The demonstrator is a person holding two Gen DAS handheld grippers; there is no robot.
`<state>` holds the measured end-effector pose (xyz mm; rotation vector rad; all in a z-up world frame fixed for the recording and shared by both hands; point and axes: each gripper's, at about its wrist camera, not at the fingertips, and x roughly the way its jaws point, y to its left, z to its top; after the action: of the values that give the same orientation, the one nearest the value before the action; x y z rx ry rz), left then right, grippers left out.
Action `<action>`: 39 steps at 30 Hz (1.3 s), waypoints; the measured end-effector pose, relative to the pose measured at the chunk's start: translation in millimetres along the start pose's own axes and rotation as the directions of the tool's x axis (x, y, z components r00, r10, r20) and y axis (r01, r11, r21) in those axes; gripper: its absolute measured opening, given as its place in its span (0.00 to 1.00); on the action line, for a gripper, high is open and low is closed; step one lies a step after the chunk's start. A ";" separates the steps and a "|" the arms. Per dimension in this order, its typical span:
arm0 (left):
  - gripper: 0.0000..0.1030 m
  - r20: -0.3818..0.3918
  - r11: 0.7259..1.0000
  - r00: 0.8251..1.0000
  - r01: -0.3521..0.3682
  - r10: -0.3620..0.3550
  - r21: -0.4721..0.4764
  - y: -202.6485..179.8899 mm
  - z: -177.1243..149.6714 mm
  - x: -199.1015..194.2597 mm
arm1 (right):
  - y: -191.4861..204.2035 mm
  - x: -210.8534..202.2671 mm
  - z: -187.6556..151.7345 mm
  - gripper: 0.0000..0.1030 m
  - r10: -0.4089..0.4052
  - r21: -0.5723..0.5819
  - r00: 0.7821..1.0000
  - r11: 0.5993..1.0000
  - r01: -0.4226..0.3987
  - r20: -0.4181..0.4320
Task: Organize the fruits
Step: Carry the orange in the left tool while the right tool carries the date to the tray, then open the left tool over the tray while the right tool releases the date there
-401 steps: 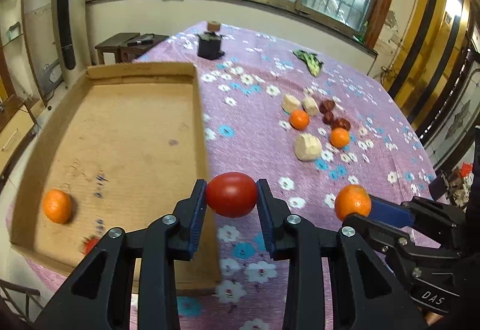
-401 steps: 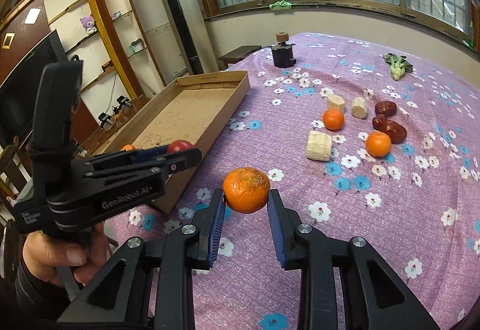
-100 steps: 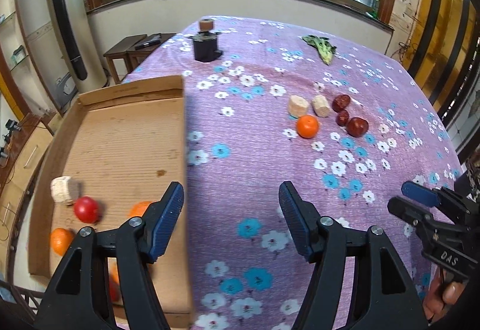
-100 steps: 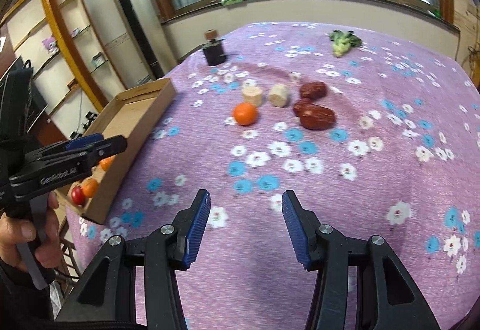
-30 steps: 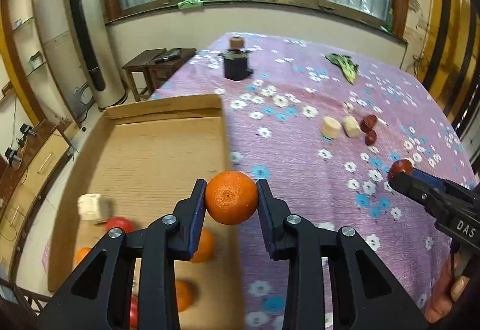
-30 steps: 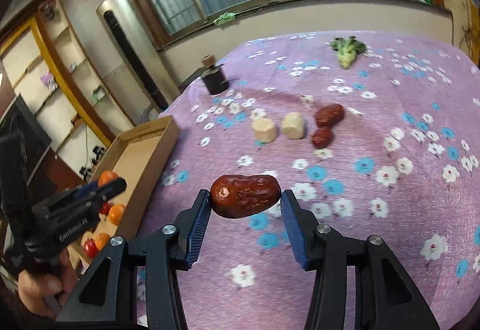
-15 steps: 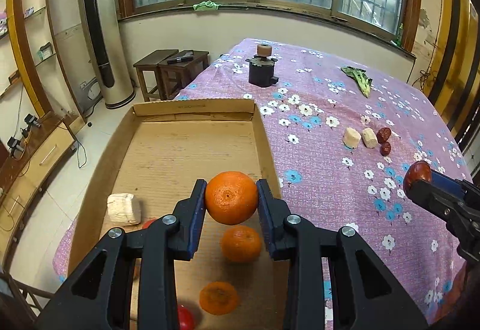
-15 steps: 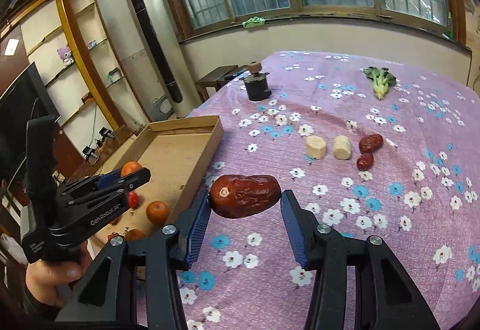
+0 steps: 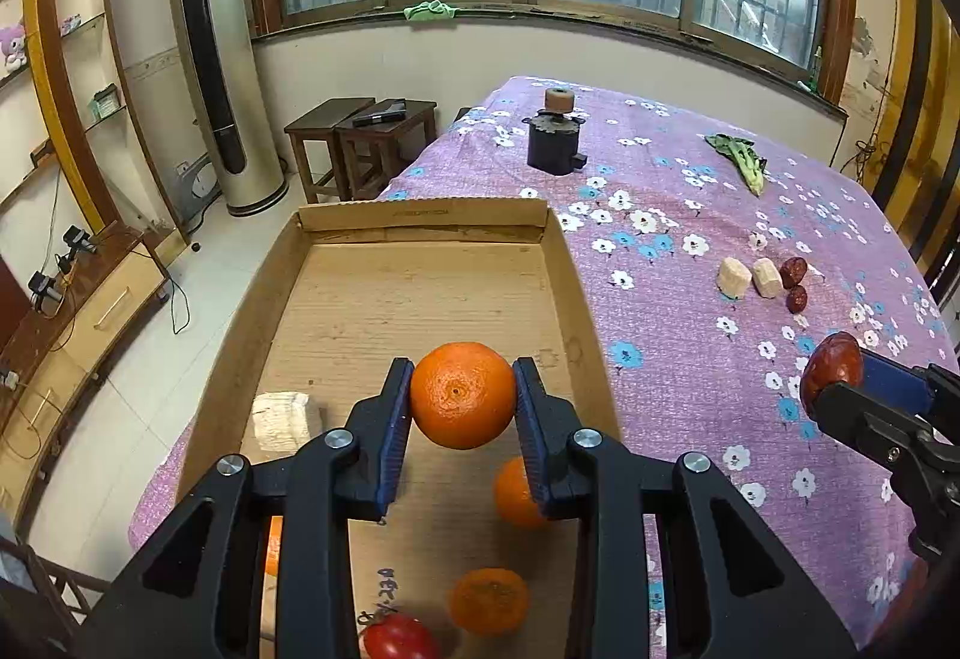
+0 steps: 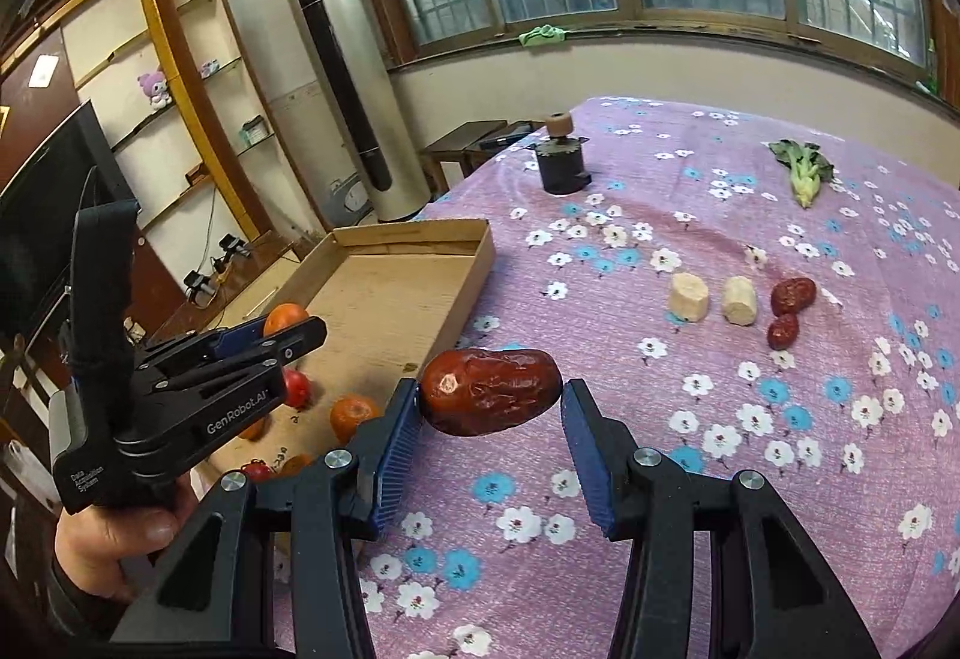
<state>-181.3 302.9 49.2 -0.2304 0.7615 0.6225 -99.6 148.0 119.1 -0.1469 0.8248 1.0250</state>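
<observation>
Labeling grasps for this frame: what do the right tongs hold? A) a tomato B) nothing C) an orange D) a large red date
D: in the right wrist view the right tongs are clamped on a wrinkled large red date above the floral tablecloth; the orange sits in the left tongs over the cardboard tray.

Left wrist cam: rides my left gripper (image 9: pixel 462 395), looks down-forward over box (image 9: pixel 558 263), close. Right wrist cam: rides my right gripper (image 10: pixel 489 398), angled down over cloth (image 10: pixel 750 371). Both share box, cloth, windows; each sees other gripper.
</observation>
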 end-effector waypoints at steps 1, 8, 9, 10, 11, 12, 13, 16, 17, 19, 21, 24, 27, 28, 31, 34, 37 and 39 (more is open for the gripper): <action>0.30 -0.001 1.000 1.000 0.000 0.000 -0.002 1.7 -0.2 0.8 | 2.2 1.3 0.1 0.47 0.004 -0.004 1.000 1.000 -0.004 -0.002; 0.30 -0.007 1.000 1.000 -0.008 0.007 -0.024 17.3 1.3 4.2 | 17.2 12.1 1.7 0.47 0.031 -0.033 0.999 0.999 -0.032 -0.015; 0.30 -0.008 1.000 1.000 -0.008 0.008 -0.030 20.7 2.2 4.7 | 19.8 14.6 1.8 0.47 0.037 -0.038 0.999 0.999 -0.037 -0.017; 0.30 -0.008 0.999 1.000 -0.011 0.010 -0.035 24.3 3.0 5.1 | 21.8 16.2 2.1 0.47 0.040 -0.042 0.999 0.998 -0.041 -0.019; 0.30 -0.008 0.999 1.000 -0.012 0.012 -0.039 26.9 4.0 5.6 | 24.1 18.3 2.6 0.47 0.045 -0.047 0.999 0.998 -0.046 -0.021; 0.30 -0.009 0.999 1.000 -0.014 0.013 -0.046 31.3 5.4 6.3 | 26.9 20.7 3.2 0.47 0.049 -0.052 0.999 0.997 -0.050 -0.023; 0.30 -0.010 0.998 1.000 -0.013 0.013 -0.053 35.2 6.9 7.1 | 29.2 22.7 3.7 0.47 0.054 -0.056 0.998 0.997 -0.055 -0.025; 0.30 -0.012 0.997 1.000 -0.023 0.022 -0.070 45.6 10.4 10.2 | 37.4 29.9 6.0 0.47 0.069 -0.068 0.997 0.995 -0.071 -0.034; 0.30 -0.014 0.997 0.999 -0.030 0.029 -0.073 49.5 11.5 11.8 | 40.7 32.4 7.1 0.47 0.073 -0.074 0.997 0.994 -0.075 -0.035; 0.30 -0.019 0.996 0.999 -0.035 0.034 -0.084 56.3 14.2 15.7 | 46.3 38.0 8.8 0.47 0.082 -0.084 0.996 0.993 -0.086 -0.039; 0.30 -0.026 0.995 0.999 -0.032 0.030 -0.097 62.0 16.4 19.8 | 51.1 45.5 10.9 0.47 0.093 -0.092 0.995 0.991 -0.097 -0.047; 0.30 -0.040 0.993 0.999 -0.026 0.021 -0.115 70.4 21.5 28.3 | 58.2 59.9 15.2 0.47 0.107 -0.097 0.992 0.989 -0.113 -0.064; 0.30 -0.058 0.989 0.998 -0.019 0.010 -0.147 82.3 29.6 38.8 | 67.2 76.2 20.8 0.47 0.131 -0.114 0.988 0.984 -0.141 -0.086; 0.30 -0.065 0.987 0.998 -0.017 0.007 -0.157 85.5 31.9 42.2 | 72.1 83.5 21.8 0.47 0.131 -0.128 0.987 0.981 -0.143 -0.095; 0.30 -0.089 0.984 0.996 -0.017 0.001 -0.179 93.7 38.9 54.9 | 82.0 104.5 23.7 0.47 0.122 -0.155 0.985 0.978 -0.141 -0.125; 0.30 -0.128 0.986 0.992 -0.038 0.017 -0.162 91.9 39.9 68.8 | 85.8 125.8 20.9 0.47 0.110 -0.164 0.980 0.977 -0.137 -0.167; 0.30 -0.172 0.990 0.985 -0.047 0.024 -0.135 86.9 34.8 80.2 | 88.3 140.8 15.0 0.47 0.103 -0.174 0.974 0.975 -0.139 -0.200; 0.30 -0.197 0.992 0.980 -0.052 0.028 -0.117 83.0 32.2 87.5 | 89.0 147.4 11.0 0.47 0.090 -0.190 0.973 0.973 -0.132 -0.214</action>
<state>-164.2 420.9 12.4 -0.3937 0.9192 0.6922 -127.7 304.0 51.1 -0.3888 0.9206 1.2145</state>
